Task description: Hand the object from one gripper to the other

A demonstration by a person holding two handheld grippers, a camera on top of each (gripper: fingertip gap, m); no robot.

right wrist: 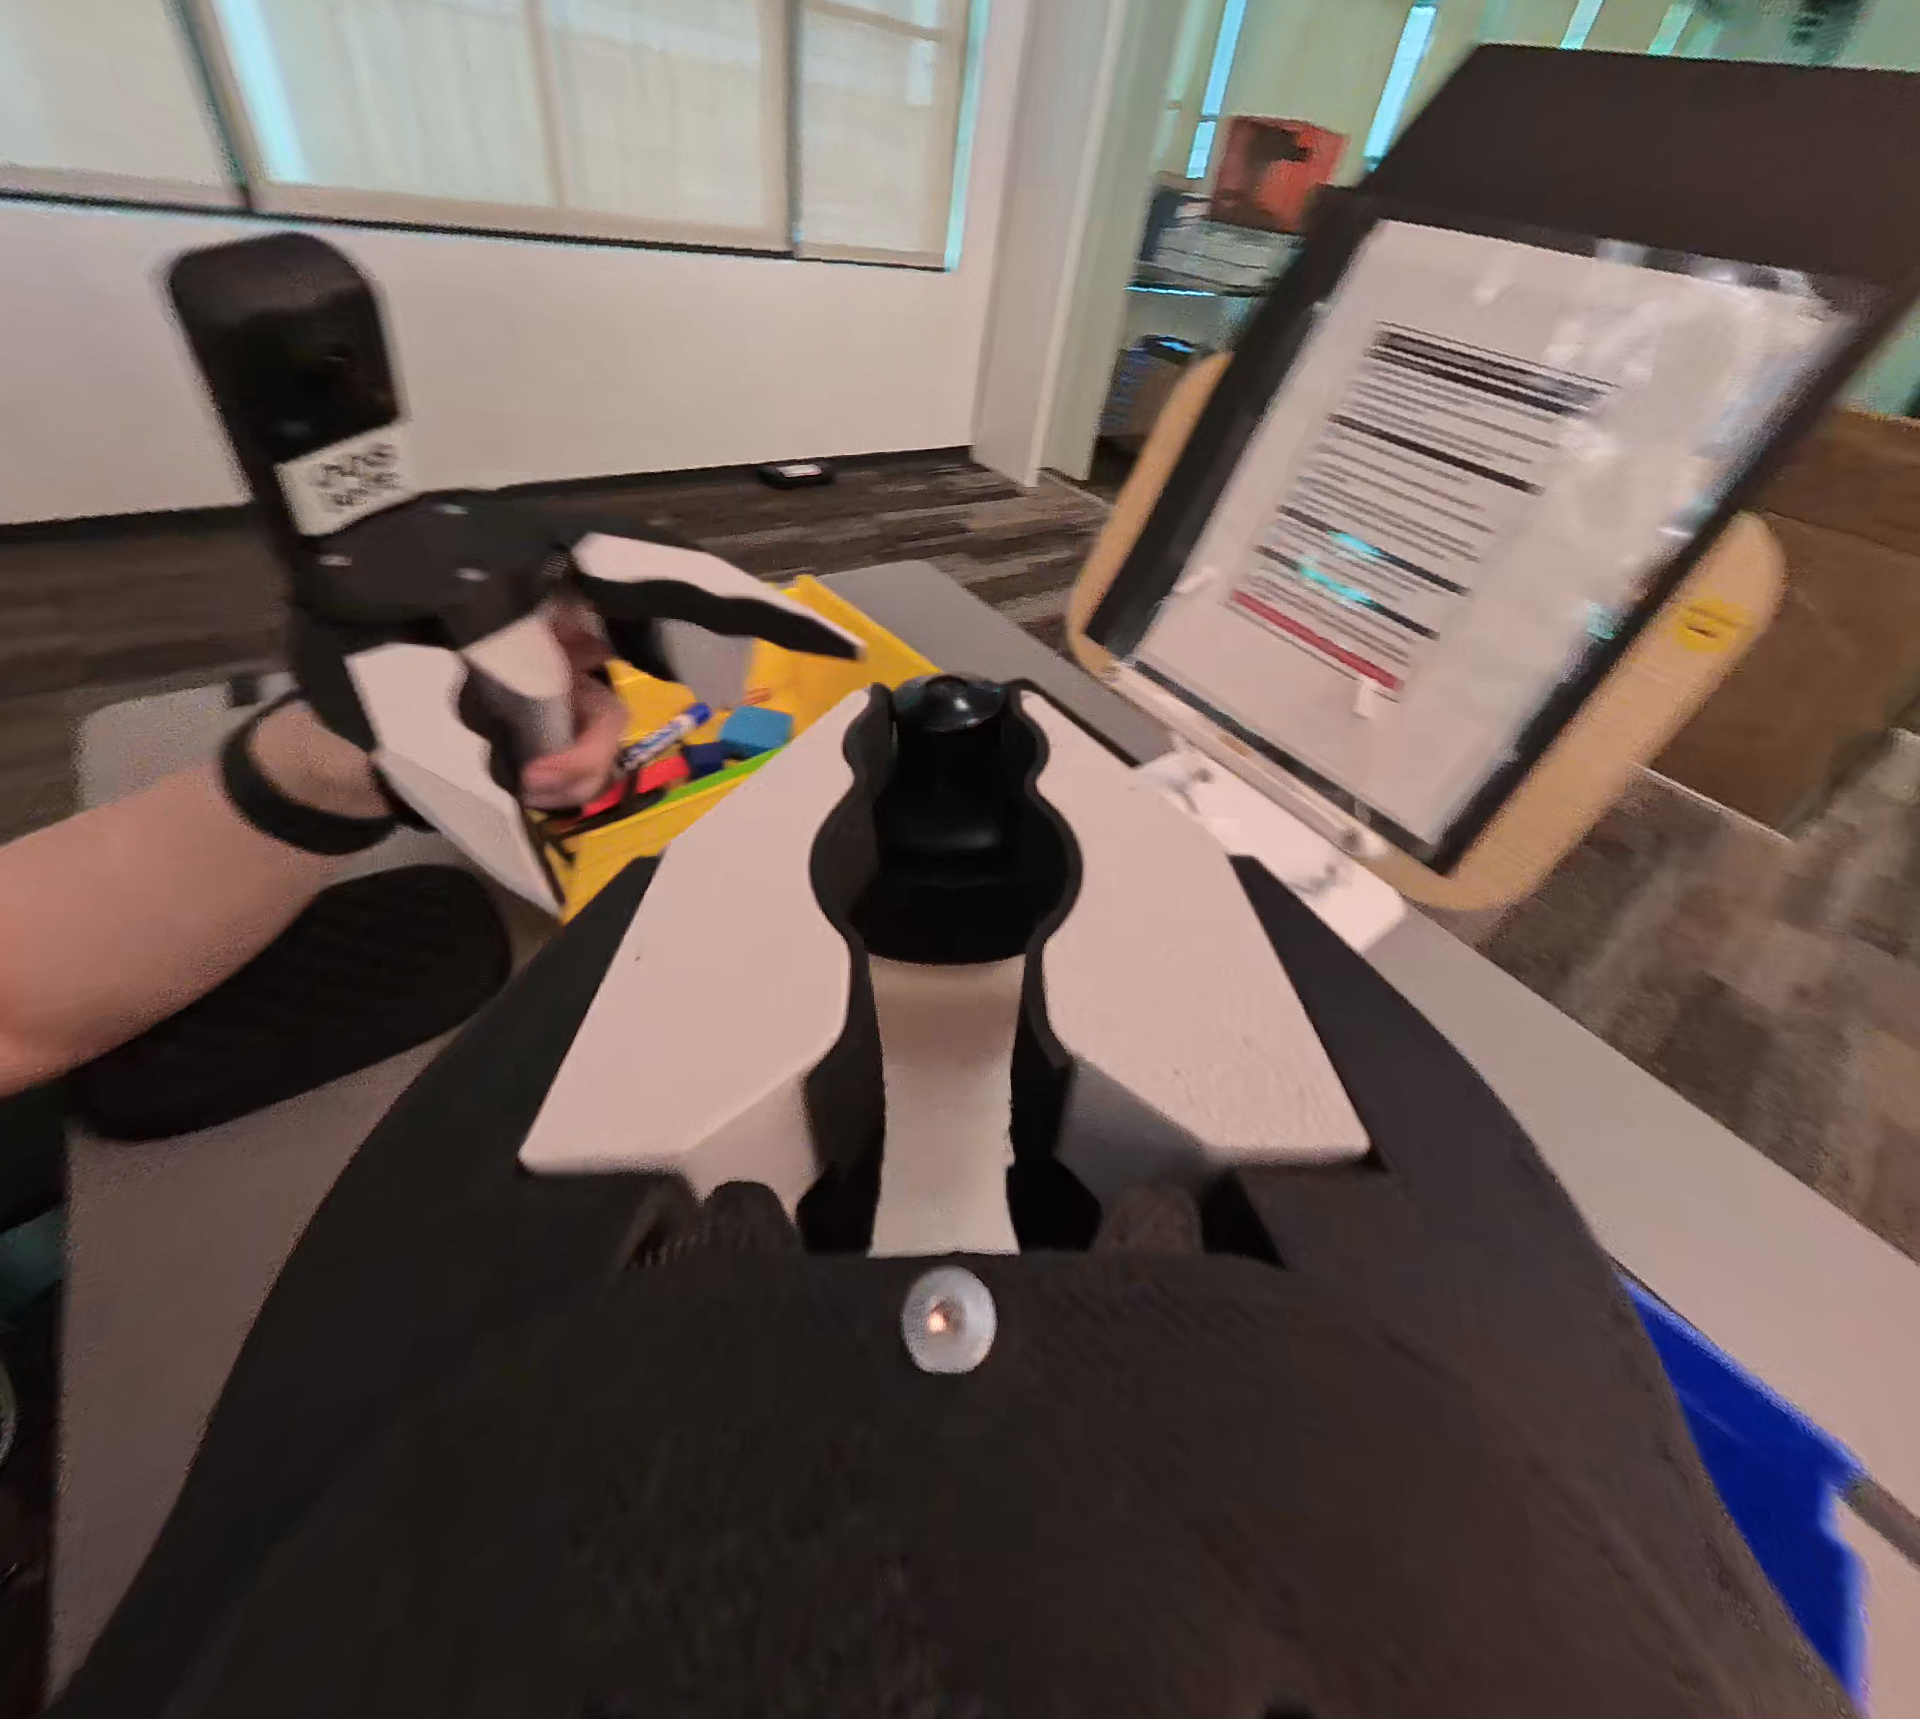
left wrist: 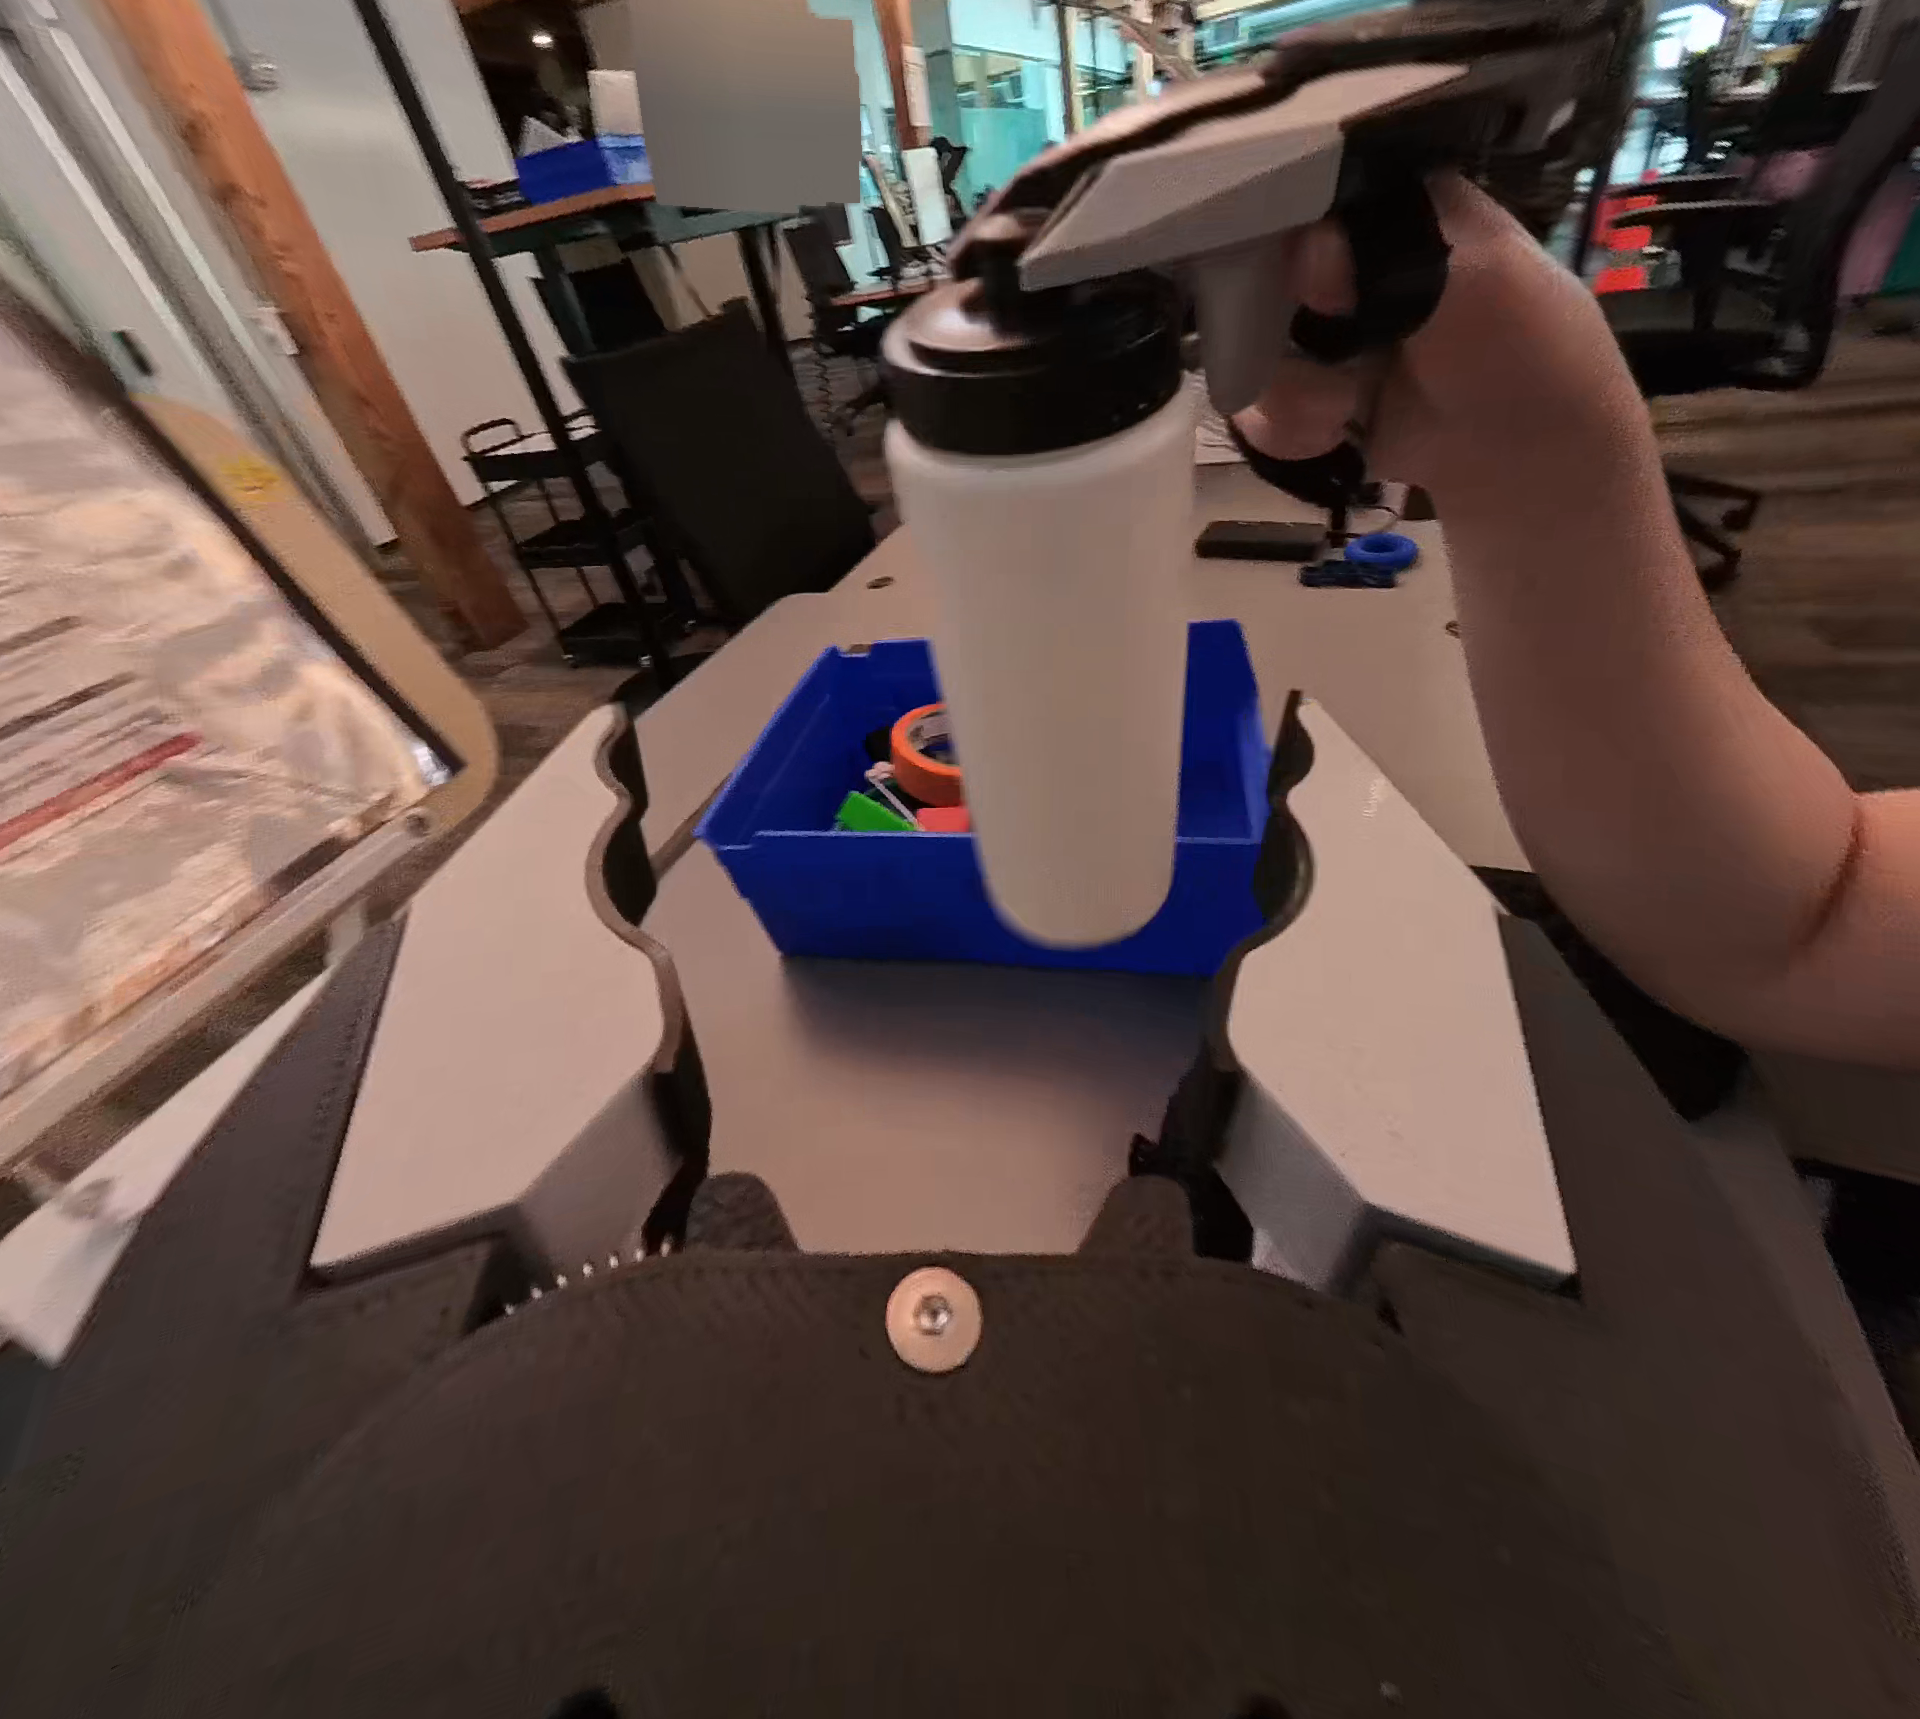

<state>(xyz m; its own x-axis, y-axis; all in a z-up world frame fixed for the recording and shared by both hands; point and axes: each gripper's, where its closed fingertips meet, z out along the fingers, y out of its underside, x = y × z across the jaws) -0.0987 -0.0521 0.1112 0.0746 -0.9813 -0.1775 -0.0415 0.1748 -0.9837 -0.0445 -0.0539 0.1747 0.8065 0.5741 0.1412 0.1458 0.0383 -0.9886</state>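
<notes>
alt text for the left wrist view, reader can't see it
The right gripper holds a white bottle by its black lid above a blue bin of small items. In the foreground, the left gripper is open and empty, pointing at the bottle.

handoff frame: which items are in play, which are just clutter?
In play:
white bottle, hanging by its black cap
right claw, shut on the cap
left claw, open, empty

Clutter:
blue bin with orange tape roll
yellow bin of small items
framed sheet
</notes>
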